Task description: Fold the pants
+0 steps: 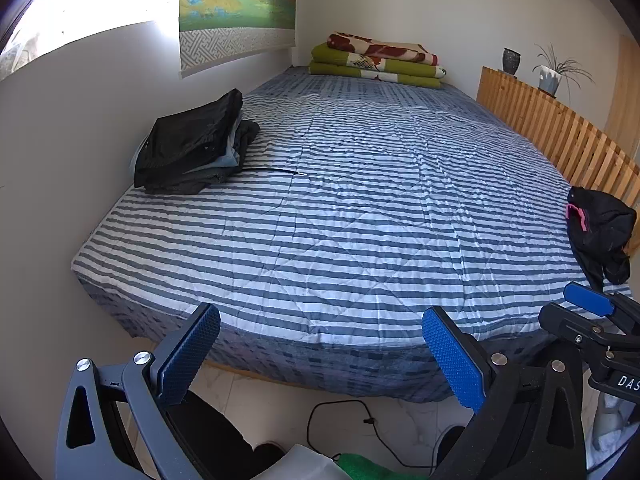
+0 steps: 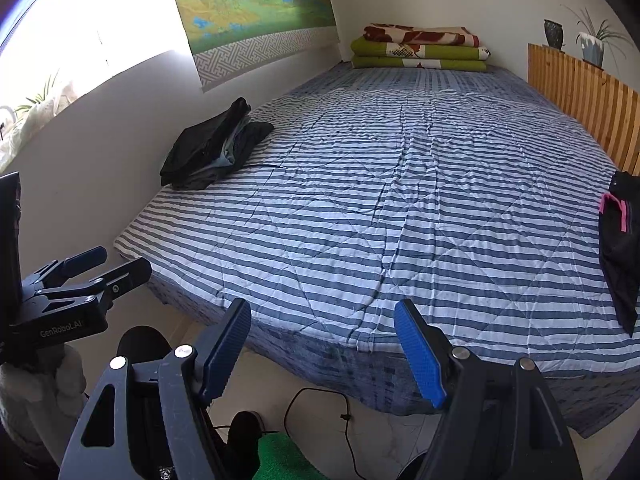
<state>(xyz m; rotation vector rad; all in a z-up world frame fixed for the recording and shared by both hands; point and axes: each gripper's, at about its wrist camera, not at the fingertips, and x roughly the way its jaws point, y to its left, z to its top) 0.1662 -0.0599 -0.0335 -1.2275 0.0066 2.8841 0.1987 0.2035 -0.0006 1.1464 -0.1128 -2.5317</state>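
Daylight pours in from the window (image 1: 76, 8) at upper left of both views, blown out to pure white. The striped bedspread (image 1: 340, 208) is evenly lit and sharp, with soft shadows. Fisheye curvature bends the edges; dark vignetting fills the corners. The floor beneath stays dimmer.

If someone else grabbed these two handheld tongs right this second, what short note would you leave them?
Left tongs: open, holding nothing, hovering off the near edge of the bed.
Right tongs: open, holding nothing, beside the left ones.
Folded dark clothes: stacked on the bed's far left side by the wall.
Crumpled black garment with pink trim: on the bed's right edge near the wooden slats, still unfolded.
Done: the left stack looks finished.
Left: probably pick up the black garment, spread it on the striped cover, fold it, add it to the stack. I can't confirm it is pants.
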